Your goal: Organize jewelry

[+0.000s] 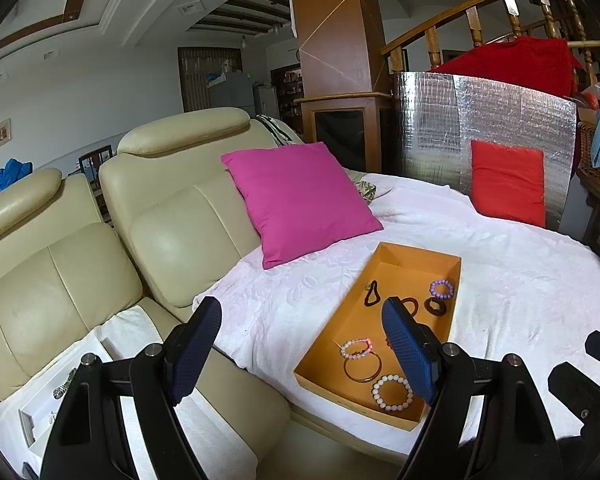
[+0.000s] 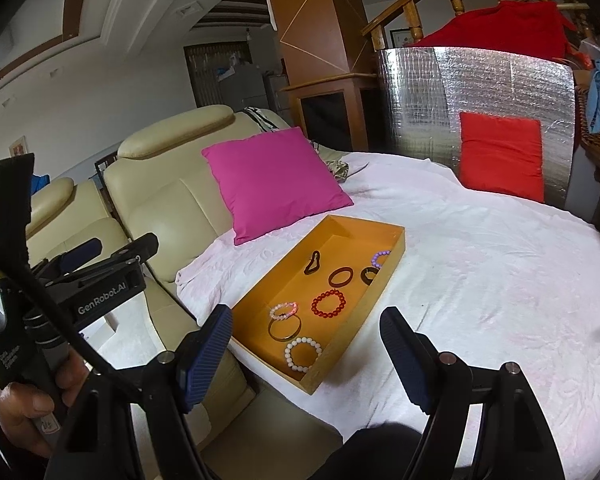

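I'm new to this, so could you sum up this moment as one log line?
left gripper: open, empty | right gripper: open, empty | orange tray: bracelets inside, untouched | tray on white blanket

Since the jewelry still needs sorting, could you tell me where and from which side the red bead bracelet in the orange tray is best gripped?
The red bead bracelet lies flat and clear of its neighbours near the middle of the orange tray. I would come straight down from above and pinch across one arc of beads, one finger inside the loop, one outside.
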The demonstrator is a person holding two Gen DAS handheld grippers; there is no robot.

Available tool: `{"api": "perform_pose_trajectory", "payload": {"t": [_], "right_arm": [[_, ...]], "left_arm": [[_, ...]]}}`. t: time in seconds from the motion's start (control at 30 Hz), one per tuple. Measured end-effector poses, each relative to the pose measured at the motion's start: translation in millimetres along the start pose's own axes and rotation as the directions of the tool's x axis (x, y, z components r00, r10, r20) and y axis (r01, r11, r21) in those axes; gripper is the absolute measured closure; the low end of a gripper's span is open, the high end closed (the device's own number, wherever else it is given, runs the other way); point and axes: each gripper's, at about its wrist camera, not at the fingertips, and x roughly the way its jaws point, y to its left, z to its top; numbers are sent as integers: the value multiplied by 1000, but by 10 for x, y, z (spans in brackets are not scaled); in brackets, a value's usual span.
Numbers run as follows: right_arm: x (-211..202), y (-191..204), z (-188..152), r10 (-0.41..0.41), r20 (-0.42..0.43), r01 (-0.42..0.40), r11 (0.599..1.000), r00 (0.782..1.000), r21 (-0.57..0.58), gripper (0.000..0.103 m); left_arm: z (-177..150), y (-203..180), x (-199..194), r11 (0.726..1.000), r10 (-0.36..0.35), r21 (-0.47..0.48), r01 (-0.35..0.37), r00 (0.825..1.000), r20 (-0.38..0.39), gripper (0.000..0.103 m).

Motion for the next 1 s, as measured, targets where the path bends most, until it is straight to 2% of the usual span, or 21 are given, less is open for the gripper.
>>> {"api": "perform_pose_trajectory", "payload": {"t": [1.0], "right_arm": [[49,56,0,9,-6,-9,1000,1000,-9,24]], "left_arm": [[-29,76,61,1000,6,-4,-6,1000,-13,20]]}}
